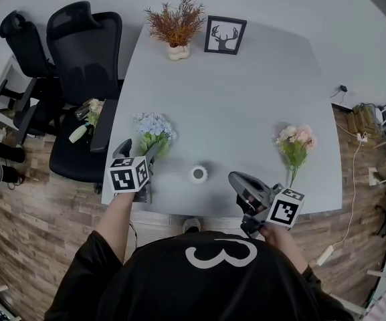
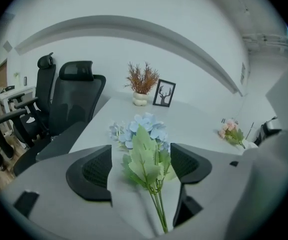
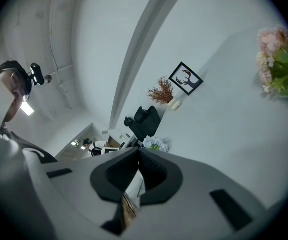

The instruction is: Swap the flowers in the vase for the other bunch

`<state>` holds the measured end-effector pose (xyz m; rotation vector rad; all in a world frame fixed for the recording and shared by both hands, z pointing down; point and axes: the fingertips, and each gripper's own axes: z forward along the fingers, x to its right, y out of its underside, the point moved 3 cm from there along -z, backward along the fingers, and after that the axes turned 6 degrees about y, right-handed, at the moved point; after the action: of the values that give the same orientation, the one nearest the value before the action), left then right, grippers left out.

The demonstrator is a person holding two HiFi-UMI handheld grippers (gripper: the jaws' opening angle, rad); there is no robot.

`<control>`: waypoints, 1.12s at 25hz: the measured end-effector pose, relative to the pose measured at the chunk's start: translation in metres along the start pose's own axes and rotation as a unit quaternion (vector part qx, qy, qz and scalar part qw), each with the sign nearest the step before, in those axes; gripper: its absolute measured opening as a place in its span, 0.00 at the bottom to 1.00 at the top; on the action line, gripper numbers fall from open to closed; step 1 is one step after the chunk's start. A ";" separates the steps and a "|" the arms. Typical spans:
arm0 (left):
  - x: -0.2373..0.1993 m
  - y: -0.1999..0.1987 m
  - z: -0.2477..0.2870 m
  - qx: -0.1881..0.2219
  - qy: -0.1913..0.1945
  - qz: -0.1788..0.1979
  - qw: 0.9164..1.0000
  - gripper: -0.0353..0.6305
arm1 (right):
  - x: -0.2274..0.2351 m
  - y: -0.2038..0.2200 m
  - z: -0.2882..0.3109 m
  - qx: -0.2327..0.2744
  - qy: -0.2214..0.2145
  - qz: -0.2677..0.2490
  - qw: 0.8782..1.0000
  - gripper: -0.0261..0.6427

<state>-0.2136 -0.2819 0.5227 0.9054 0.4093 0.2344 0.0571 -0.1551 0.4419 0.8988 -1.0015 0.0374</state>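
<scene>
- bunch of pale blue artificial flowers with green leaves (image 1: 154, 131) lies flat on the pale grey table (image 1: 246, 99), left of centre in the head view, blooms toward the top of the frame, stems toward the bottom edge.
- left gripper (image 1: 138, 150) sits right over those stems, its marker cube just below, lower left of centre.
- in the left gripper view the left gripper (image 2: 141, 155) has its jaws spread wide; the blue bunch (image 2: 144, 149) runs up the middle of the frame between the two black pads (image 2: 91, 171), lying loose there, not squeezed.
- small white ceramic vase (image 1: 199, 174) stands upright at lower centre of the head view, between the two grippers and apart from both bunches.
- bunch of pink flowers with green leaves (image 1: 296, 142) lies on the table right of centre, well apart from the vase; it also shows at the upper right edge of the right gripper view (image 3: 276, 59).
- right gripper (image 1: 238, 180) is at lower right of centre, nose aimed up and left toward the vase.
- in the right gripper view the right gripper (image 3: 135, 151) has its jaws closed tip to tip, with nothing held between them.
- top centre of the head view: rust-brown dried sprigs in a cream pot (image 1: 176, 25), with a black-framed deer print (image 1: 225, 35) just to their right.
- two black office chairs (image 1: 85, 45) stand at upper left, beside the table edge.
</scene>
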 end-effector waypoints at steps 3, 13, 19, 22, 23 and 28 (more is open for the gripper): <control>0.010 -0.013 -0.022 0.035 0.009 0.008 0.999 0.59 | -0.010 0.002 -0.003 -0.007 -0.014 -0.022 1.000 0.05; 0.114 -0.056 -0.131 0.147 0.154 -0.006 0.977 0.24 | -0.049 0.003 -0.024 -0.033 -0.053 -0.107 0.992 0.05; 0.196 -0.054 -0.178 0.138 0.247 0.035 0.958 0.07 | -0.083 -0.009 -0.050 -0.013 -0.097 -0.116 0.988 0.05; 0.228 -0.048 -0.199 0.144 0.272 0.034 0.951 0.07 | -0.100 -0.007 -0.067 -0.009 -0.118 -0.132 0.984 0.05; 0.238 -0.043 -0.204 0.144 0.277 0.033 0.949 0.07 | -0.104 -0.004 -0.073 -0.009 -0.118 -0.143 0.983 0.05; 0.270 -0.010 -0.215 0.121 0.289 0.022 0.949 0.07 | -0.109 0.011 -0.100 -0.012 -0.108 -0.172 0.979 0.05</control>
<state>-0.0651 -0.0357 0.3304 1.0821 0.9794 0.5030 0.0613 -0.0418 0.3460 1.0593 -1.0308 -0.3700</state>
